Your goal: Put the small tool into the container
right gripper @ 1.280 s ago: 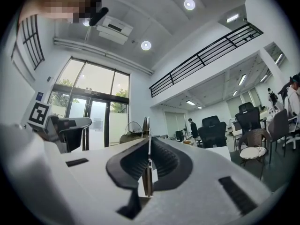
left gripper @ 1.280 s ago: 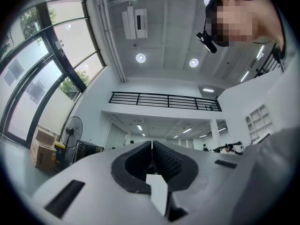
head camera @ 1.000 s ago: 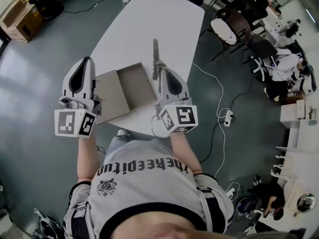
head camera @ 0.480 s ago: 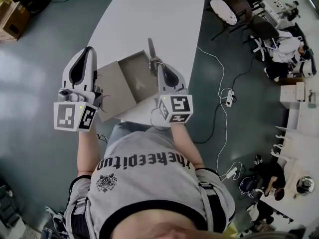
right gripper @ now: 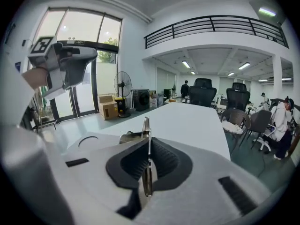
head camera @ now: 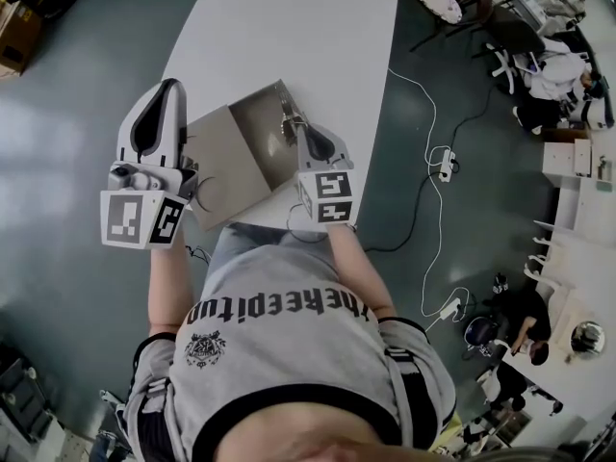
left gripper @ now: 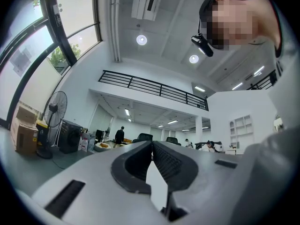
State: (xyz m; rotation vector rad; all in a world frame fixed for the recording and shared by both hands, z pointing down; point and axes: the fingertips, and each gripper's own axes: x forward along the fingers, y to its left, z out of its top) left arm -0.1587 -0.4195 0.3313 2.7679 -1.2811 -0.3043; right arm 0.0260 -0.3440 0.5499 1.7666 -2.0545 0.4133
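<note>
While the left gripper (head camera: 166, 89) hangs just left of the container (head camera: 252, 131), its jaws are pressed together with nothing between them. The container is an open cardboard box on the white table (head camera: 289, 27), flap folded out to its left. Right gripper (head camera: 294, 133) sits over the container's right side, pinching the small tool (right gripper: 146, 124). It's a thin metal piece whose tip pokes out over the box opening; can't tell if it touches bottom.
</note>
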